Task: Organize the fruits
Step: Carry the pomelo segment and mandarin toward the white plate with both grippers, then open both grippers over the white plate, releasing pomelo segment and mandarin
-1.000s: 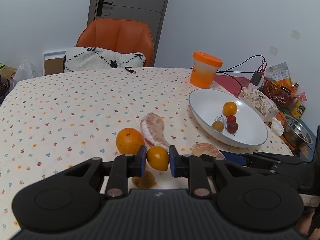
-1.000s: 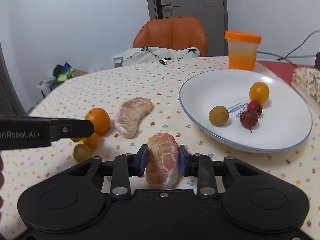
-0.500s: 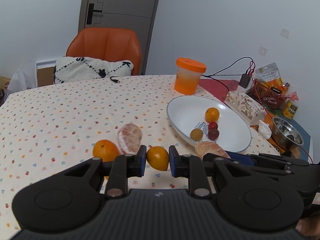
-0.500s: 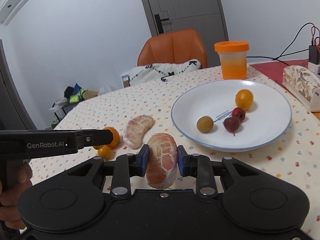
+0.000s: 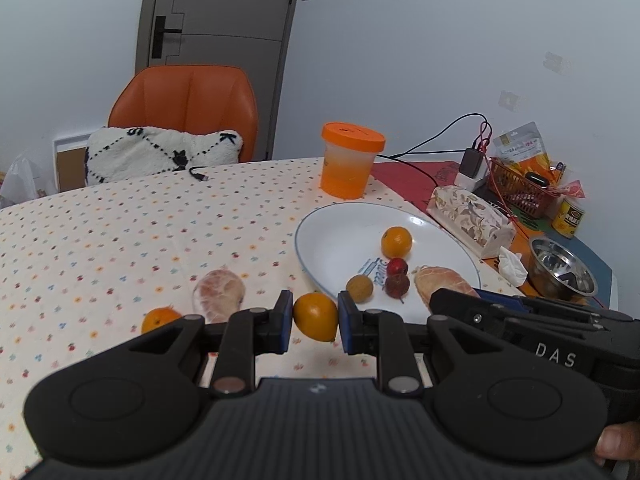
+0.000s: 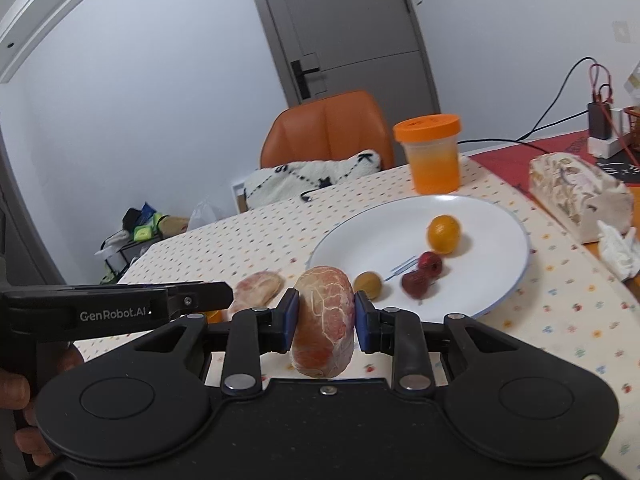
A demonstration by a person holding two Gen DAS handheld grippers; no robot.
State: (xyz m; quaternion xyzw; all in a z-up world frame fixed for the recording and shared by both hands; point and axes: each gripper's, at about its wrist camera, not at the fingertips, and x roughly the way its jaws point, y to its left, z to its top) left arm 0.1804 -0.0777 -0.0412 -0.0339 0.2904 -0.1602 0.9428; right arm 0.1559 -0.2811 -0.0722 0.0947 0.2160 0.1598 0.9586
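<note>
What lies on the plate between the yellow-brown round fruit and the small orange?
In both wrist views, two small red fruits lie between the yellow-brown fruit and the small orange on the plate.

Plate (image 5: 332,236) glossy white ceramic. Desk (image 5: 120,240) under matt printed cloth. Tongs (image 5: 315,322) matt black plastic, ribbed body. Bowl (image 5: 560,276) shiny metal. Peeled citrus segment (image 6: 324,320) rough, veined membrane.

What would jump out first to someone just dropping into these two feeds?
Both grippers carry fruit: the left gripper is shut on a small orange, and the right gripper is shut on a peeled pomelo piece, both held near the white plate. The plate holds another small orange, two red fruits and a brownish round one. Behind it stands an orange-lidded jar.
</note>
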